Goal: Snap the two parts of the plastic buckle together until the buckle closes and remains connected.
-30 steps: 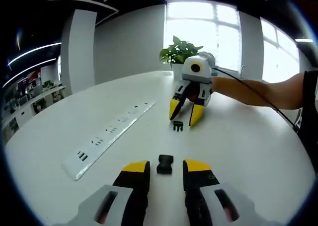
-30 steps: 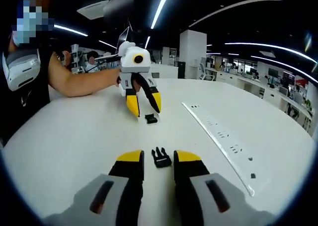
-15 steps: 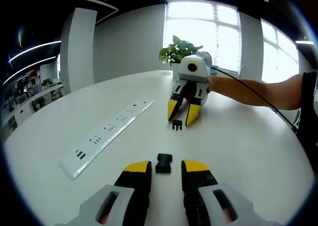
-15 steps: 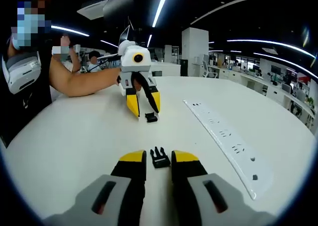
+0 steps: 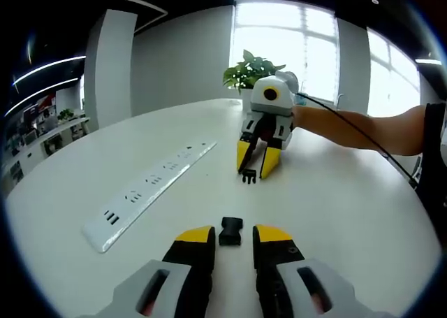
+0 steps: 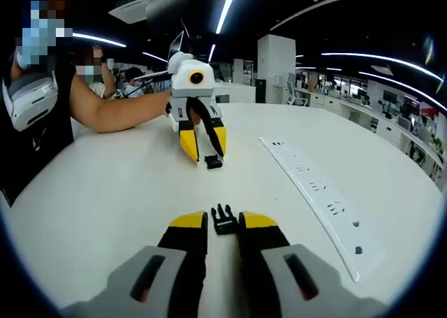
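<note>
The buckle lies in two black parts on the white round table [image 5: 349,206]. Its socket part [image 5: 230,230] rests flat just ahead of my left gripper [image 5: 232,238], whose yellow-tipped jaws stand open a little wider than the part. The pronged part [image 6: 223,219] lies at the tips of my right gripper [image 6: 223,226], jaws open with a narrow gap. In the left gripper view the right gripper [image 5: 256,163] hovers over the pronged part [image 5: 248,177]. The right gripper view has the left gripper [image 6: 204,147] just behind the socket part [image 6: 214,162].
A long white power strip [image 5: 150,192] runs along one side of the table, also seen as the power strip [image 6: 314,189]. A potted plant [image 5: 251,73] stands at the far edge. The person's arm [image 5: 363,129] reaches in; their torso [image 6: 28,115] is at the table's edge.
The jaws of both grippers have narrowed a little around their buckle parts. The right gripper has come slightly lower and closer to the pronged part. Neither part has moved.
</note>
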Demonstrator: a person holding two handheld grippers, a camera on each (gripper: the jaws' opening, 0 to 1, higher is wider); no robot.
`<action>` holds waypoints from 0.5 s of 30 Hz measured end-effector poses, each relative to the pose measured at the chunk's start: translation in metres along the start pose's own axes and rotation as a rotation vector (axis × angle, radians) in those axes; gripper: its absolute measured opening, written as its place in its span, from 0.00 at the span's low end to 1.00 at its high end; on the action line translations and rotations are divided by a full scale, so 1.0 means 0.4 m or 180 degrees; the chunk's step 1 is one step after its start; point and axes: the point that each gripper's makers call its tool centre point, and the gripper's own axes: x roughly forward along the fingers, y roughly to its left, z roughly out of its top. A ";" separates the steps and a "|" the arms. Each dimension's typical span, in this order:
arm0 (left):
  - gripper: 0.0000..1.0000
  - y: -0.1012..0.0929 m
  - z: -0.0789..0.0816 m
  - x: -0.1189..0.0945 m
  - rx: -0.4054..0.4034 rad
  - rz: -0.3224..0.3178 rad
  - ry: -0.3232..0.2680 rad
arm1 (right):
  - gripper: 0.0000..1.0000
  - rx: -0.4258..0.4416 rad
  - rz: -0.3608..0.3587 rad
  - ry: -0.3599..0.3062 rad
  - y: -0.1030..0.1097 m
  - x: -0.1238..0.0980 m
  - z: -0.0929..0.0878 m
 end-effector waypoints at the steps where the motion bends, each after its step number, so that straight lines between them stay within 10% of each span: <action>1: 0.21 0.001 0.000 0.000 0.0007 0.0002 -0.0002 | 0.17 0.0003 -0.0001 0.0003 -0.001 0.000 -0.002; 15: 0.18 -0.001 -0.001 0.009 0.0053 -0.0025 -0.0042 | 0.16 0.0006 0.0017 0.0006 0.002 0.009 -0.002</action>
